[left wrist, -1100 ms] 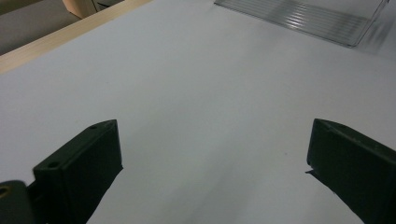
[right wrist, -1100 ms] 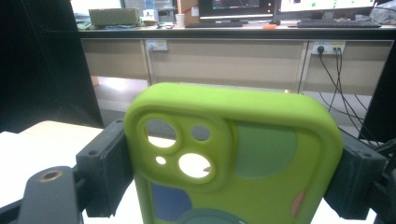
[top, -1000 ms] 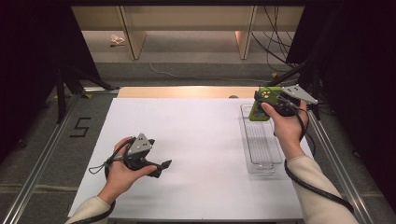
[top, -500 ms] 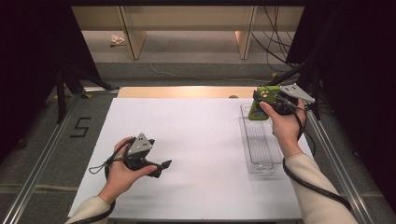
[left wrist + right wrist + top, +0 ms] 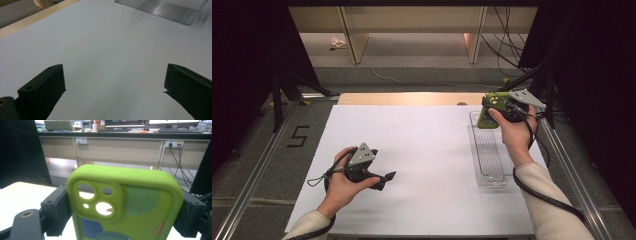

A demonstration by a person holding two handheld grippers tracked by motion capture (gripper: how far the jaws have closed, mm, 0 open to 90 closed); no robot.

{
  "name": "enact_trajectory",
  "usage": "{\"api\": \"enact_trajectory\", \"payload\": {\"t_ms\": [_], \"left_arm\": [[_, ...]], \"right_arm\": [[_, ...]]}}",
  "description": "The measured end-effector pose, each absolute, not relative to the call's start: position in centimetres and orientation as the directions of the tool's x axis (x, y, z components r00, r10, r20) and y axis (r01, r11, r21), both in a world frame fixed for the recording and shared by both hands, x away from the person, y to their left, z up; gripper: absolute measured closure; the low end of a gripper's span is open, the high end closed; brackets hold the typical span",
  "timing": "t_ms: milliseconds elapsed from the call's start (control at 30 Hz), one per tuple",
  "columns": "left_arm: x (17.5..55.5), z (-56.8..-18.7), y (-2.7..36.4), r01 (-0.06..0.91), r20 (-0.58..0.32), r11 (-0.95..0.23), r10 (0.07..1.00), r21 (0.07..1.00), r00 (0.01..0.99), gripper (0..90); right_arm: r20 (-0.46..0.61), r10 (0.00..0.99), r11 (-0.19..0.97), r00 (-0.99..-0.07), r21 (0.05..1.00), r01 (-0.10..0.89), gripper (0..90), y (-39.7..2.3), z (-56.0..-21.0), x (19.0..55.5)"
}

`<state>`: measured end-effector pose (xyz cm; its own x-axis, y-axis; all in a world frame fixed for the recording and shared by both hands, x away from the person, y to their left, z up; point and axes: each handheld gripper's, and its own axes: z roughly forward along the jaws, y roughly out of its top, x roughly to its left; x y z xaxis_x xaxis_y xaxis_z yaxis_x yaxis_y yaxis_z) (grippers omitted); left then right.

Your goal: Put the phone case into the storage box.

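The green phone case [image 5: 125, 205] sits clamped between the jaws of my right gripper [image 5: 125, 207], each pad pressed against one long edge, so its camera cut-outs face the lens in the right gripper view. In the high view I see that same right gripper [image 5: 492, 112] at the upper right of the frame, with the phone case [image 5: 488, 116] held above the far end of the clear plastic tray [image 5: 492, 172], apart from it. I judge that I grip it by the sides so its flat back can go down level into the tray's ribbed bottom.

My left gripper [image 5: 384, 177] rests low at the lower left of the high view, close over the white tabletop [image 5: 422, 145], well apart from the tray. In the left gripper view its jaws stand spread wide with nothing between them, pointing across the white tabletop [image 5: 107, 57] toward the tray's near corner [image 5: 175, 12] at the upper right. I judge it waits there out of the way, ready to steady the tray if needed.
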<state>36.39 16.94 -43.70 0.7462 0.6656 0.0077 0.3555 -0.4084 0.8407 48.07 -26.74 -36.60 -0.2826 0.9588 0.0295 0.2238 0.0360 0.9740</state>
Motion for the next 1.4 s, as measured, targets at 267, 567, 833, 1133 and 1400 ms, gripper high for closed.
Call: {"api": "enact_trajectory", "payload": {"t_ms": [267, 567, 833, 1133, 1400], "left_arm": [[36.4, -43.7, 17.0, 0.356, 0.006, -0.407, 0.666, 0.841, 0.746, 2.9], [36.4, -43.6, 17.0, 0.355, 0.009, -0.408, 0.667, 0.841, 0.745, 2.9], [36.4, -43.6, 17.0, 0.353, 0.011, -0.407, 0.668, 0.843, 0.744, 2.9], [36.4, -43.6, 17.1, 0.354, 0.01, -0.406, 0.668, 0.842, 0.744, 2.9], [36.4, -43.6, 17.1, 0.353, 0.011, -0.405, 0.67, 0.843, 0.742, 2.9]], "right_arm": [[0.032, 0.959, 0.034, -0.282, 0.973, 0.229, 17.5, -26.8, -36.7, 48.4], [0.026, 0.957, 0.041, -0.289, 0.974, 0.224, 17.5, -26.8, -36.7, 48.6], [0.025, 0.958, 0.043, -0.287, 0.973, 0.228, 17.5, -26.7, -36.8, 48.9], [0.022, 0.959, 0.044, -0.282, 0.973, 0.228, 17.5, -26.7, -36.8, 49.2], [0.02, 0.961, 0.046, -0.277, 0.972, 0.23, 17.5, -26.8, -36.9, 49.5]]}}
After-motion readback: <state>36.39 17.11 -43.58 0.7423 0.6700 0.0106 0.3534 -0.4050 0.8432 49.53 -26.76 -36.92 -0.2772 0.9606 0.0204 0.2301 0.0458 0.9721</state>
